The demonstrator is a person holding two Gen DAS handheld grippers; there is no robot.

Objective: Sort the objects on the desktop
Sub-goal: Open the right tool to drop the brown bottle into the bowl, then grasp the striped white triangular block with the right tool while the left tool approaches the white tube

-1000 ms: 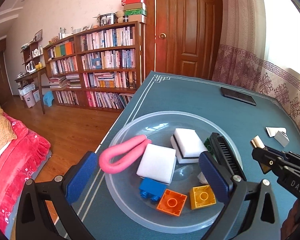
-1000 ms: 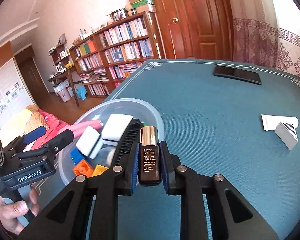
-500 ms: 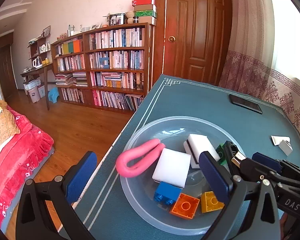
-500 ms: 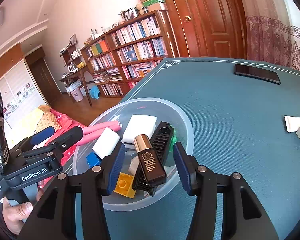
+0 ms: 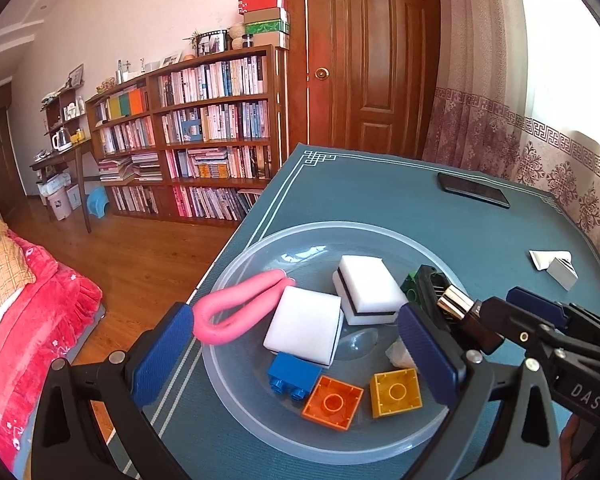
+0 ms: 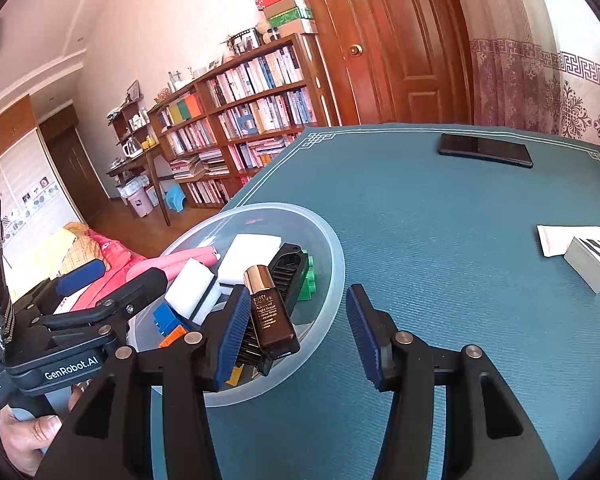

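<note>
My right gripper stood with its jaws spread wide, gripping nothing. The brown serum bottle lay tilted just beside its left pad, resting on the black comb at the near rim of the clear bowl. My left gripper was likewise spread, empty, over the bowl holding two white sponges, a pink foam loop and toy bricks. A phone lay well apart on the teal table.

bottle: "ESTEE LAUDER Advanced Night Repair" | left tool: "GenRobot.AI" | right tool: "DAS"
</note>
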